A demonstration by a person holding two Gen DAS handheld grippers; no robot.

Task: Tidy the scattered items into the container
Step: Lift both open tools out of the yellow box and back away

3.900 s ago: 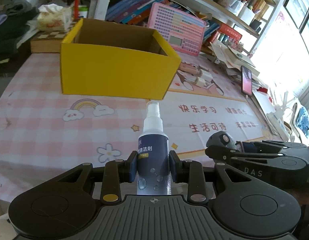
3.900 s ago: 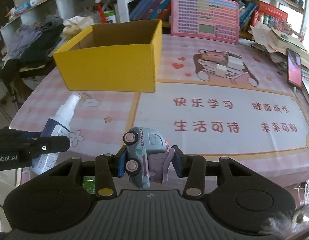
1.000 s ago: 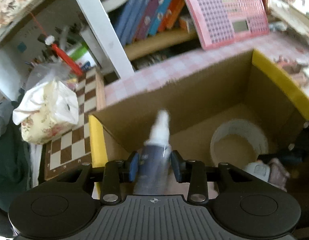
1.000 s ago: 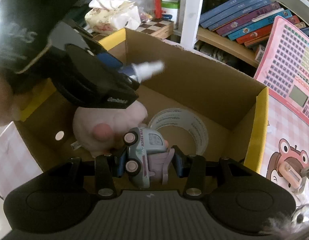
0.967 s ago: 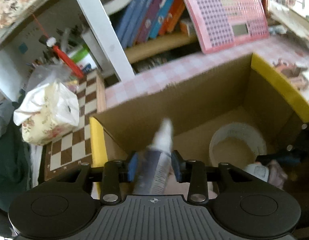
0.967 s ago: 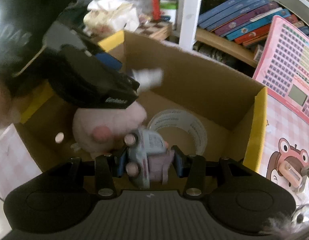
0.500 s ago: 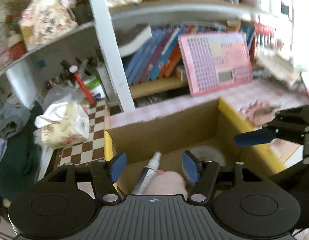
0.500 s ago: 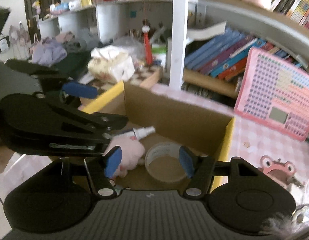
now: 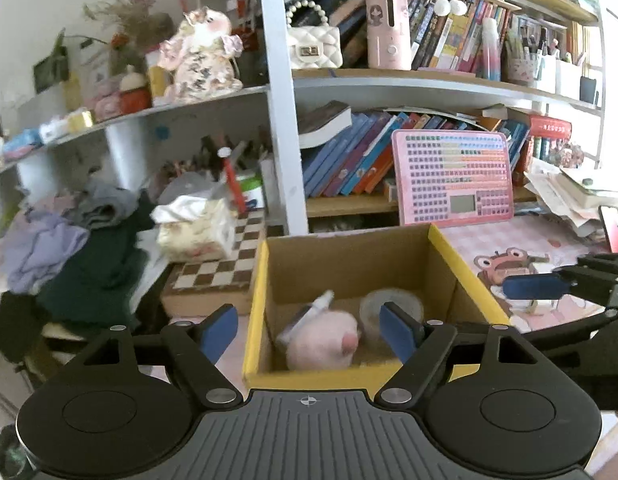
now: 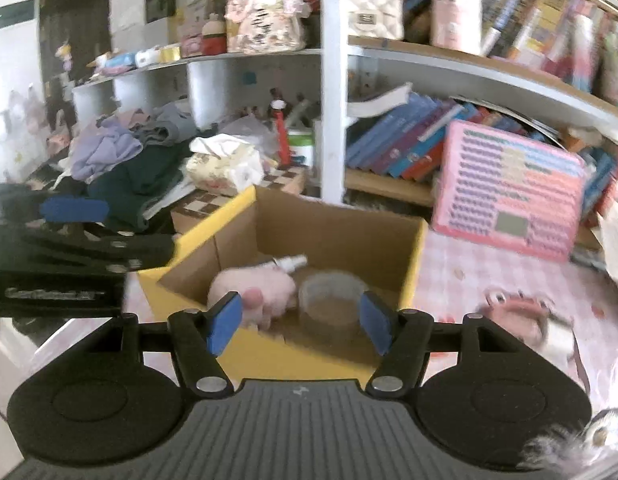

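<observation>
Left gripper (image 9: 309, 330) wide open, holding nothing, up above the near edge of the yellow box (image 9: 449, 252); right gripper (image 10: 299, 322) wide open and holding nothing too, just in front of that box. Inside the box: one spray bottle (image 9: 309, 314) lying down, touching one pink plush toy (image 9: 321, 344), and one roll of tape (image 9: 391, 306) beside them.

Spray bottle (image 9: 309, 314) now inside yellow box (image 9: 461, 258), toy car seemingly too; both grippers empty, raised.
</observation>
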